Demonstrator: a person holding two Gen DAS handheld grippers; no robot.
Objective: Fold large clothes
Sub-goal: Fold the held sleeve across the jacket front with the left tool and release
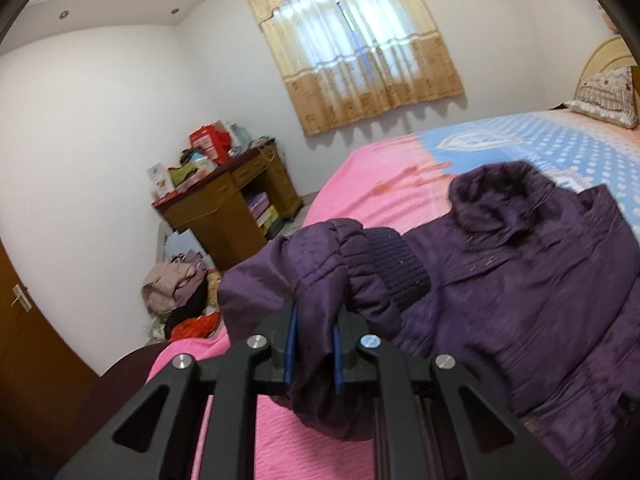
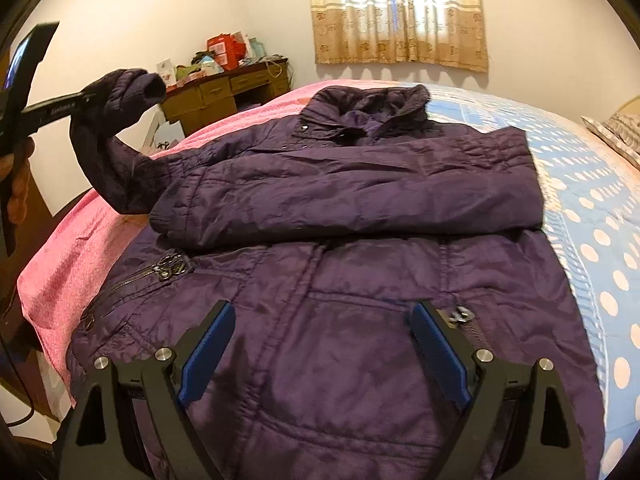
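Observation:
A dark purple padded jacket [image 2: 340, 300] lies front-up on the bed, collar toward the window. One sleeve [image 2: 360, 196] is folded across its chest. My left gripper [image 1: 314, 320] is shut on the other sleeve [image 1: 320, 272] near its knitted cuff [image 1: 396, 268] and holds it lifted off the bed. In the right wrist view that raised sleeve [image 2: 120, 120] hangs from the left gripper [image 2: 86, 100] at the far left, above the bed's edge. My right gripper [image 2: 320, 344] stands open over the jacket's lower front, nothing between its blue pads [image 2: 208, 352].
The bed has a pink cover [image 2: 60, 248] on the left and a blue dotted sheet [image 2: 600, 208] on the right. A cluttered wooden desk [image 1: 228, 196] stands by the wall under a curtained window [image 1: 352, 48]. A pile of clothes [image 1: 176, 292] lies on the floor. A pillow [image 1: 608, 96] sits far right.

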